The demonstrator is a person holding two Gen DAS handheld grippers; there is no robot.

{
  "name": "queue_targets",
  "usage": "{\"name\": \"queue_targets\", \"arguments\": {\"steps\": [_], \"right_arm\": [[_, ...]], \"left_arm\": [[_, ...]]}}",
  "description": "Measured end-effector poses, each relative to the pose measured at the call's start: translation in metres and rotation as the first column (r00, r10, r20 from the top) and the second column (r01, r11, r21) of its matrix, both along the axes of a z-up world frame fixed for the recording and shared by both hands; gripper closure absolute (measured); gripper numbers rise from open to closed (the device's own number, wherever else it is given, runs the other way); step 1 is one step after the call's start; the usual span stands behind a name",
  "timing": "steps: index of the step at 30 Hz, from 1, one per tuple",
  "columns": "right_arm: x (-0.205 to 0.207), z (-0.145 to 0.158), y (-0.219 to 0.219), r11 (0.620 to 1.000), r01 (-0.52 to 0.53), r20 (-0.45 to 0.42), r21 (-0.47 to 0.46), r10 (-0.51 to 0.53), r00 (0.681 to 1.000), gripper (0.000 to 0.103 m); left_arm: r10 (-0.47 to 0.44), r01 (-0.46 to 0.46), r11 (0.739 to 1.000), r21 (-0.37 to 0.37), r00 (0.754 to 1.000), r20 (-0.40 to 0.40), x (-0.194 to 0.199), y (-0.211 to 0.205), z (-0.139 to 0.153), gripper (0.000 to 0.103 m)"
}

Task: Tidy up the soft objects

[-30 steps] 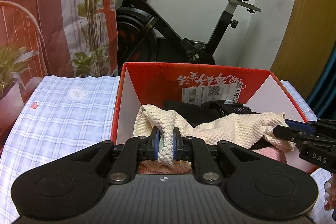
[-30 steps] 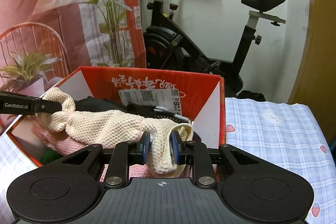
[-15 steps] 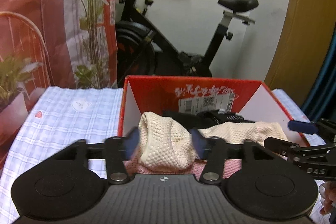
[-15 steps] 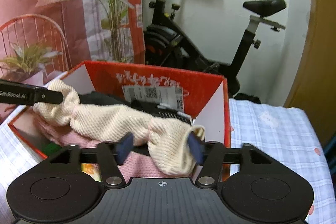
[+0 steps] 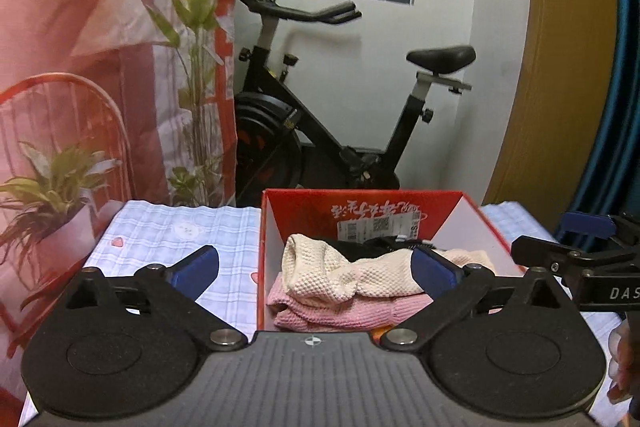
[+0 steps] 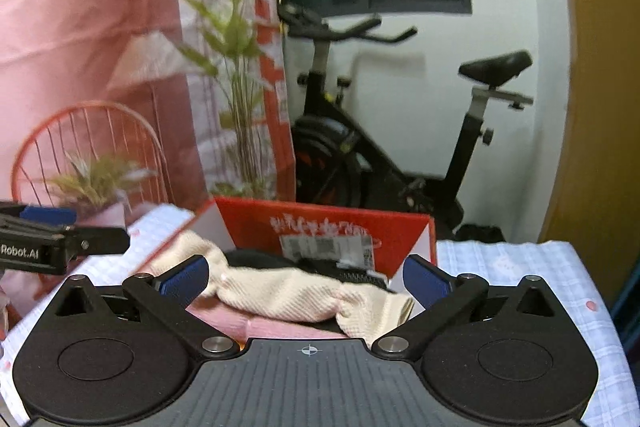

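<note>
A cream knitted cloth [image 5: 340, 273] lies in the red cardboard box [image 5: 276, 215], on top of a pink knitted cloth [image 5: 340, 311] and beside a black item [image 5: 372, 247]. My left gripper [image 5: 314, 273] is open and empty, held back from the box's near side. My right gripper [image 6: 306, 279] is open and empty too, above the cream cloth [image 6: 288, 291] in the same box [image 6: 320, 223]. The pink cloth [image 6: 240, 323] shows under it. Each gripper appears at the edge of the other's view.
The box stands on a checked blue-and-white cloth [image 5: 168, 239]. An exercise bike [image 5: 320, 131] stands behind it by the white wall. A pink printed backdrop [image 5: 80, 67] hangs at the left. A yellow wooden panel [image 5: 560, 67] is at the right.
Both grippers opened and let go of the cream cloth, which now rests in the box. Both have drawn back and up from the box.
</note>
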State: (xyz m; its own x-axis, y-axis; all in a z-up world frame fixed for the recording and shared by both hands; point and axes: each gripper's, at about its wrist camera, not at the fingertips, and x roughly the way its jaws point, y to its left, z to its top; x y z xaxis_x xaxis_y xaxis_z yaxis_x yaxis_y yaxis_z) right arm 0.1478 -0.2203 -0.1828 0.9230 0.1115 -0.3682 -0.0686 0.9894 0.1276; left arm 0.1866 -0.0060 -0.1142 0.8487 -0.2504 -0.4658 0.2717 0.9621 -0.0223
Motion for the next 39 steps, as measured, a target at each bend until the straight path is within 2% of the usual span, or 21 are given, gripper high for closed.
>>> {"name": "queue_targets", "arguments": {"steps": [3,9,13,19,23,30,39], "right_arm": [[-0.019,0.016,0.004,0.998,0.052,0.02,-0.02,-0.052,0.998,0.0],[-0.064,0.046,0.012,0.988,0.155,0.046,-0.022,-0.153,0.987,0.0],[-0.093,0.067,0.016,0.992,0.127,0.051,-0.024,-0.125,0.991,0.0],[-0.133,0.101,0.011,0.995,0.087,0.061,0.041,-0.089,0.994,0.0],[-0.157,0.121,0.009,0.993,0.113,0.089,0.043,-0.116,0.989,0.0],[-0.189,0.135,0.006,0.991,0.129,0.136,0.025,-0.131,0.982,0.0],[-0.194,0.136,0.002,0.987,0.161,0.132,-0.018,-0.157,0.979,0.0]], "left_arm": [[-0.005,0.005,1.0,-0.001,0.999,0.053,-0.017,0.007,0.014,0.0],[0.059,-0.062,0.998,0.015,0.988,0.143,-0.054,0.015,0.046,0.0],[0.075,-0.082,0.996,0.027,0.978,0.194,-0.082,0.017,0.07,0.0],[0.077,-0.081,0.997,0.009,0.972,0.223,-0.129,0.019,0.104,0.0],[0.073,-0.078,0.997,0.008,0.961,0.266,-0.16,0.016,0.118,0.0],[0.086,-0.097,0.995,0.026,0.954,0.286,-0.175,0.009,0.124,0.0],[0.11,-0.132,0.989,0.062,0.955,0.275,-0.17,0.002,0.12,0.0]]}}
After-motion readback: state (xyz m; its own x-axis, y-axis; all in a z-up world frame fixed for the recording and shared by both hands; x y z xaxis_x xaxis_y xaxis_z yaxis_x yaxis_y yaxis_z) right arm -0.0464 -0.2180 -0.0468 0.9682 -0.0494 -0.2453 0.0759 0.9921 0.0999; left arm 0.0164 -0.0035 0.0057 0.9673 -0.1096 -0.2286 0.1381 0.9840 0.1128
